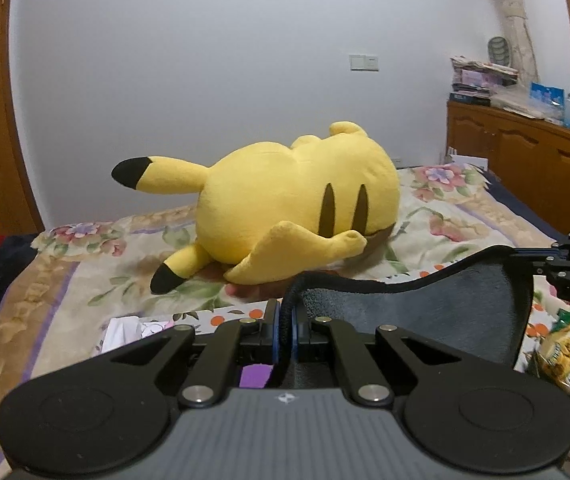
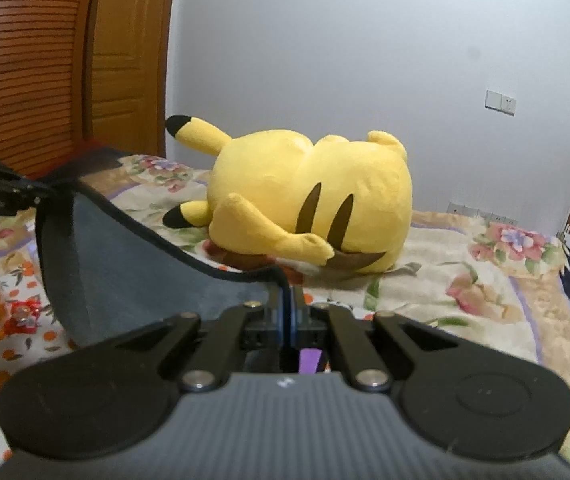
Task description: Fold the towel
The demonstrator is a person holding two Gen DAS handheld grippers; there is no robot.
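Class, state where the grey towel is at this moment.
The grey towel hangs lifted between the left gripper and right gripper, each clamping a corner, just in front of the yellow plush.

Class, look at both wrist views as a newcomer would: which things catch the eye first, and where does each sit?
A big yellow plush toy lies on its side on the flowered bedspread, straight ahead against the white wall. Nearer, a dark grey towel hangs stretched between the left gripper and the right gripper, each clamped on its edge.
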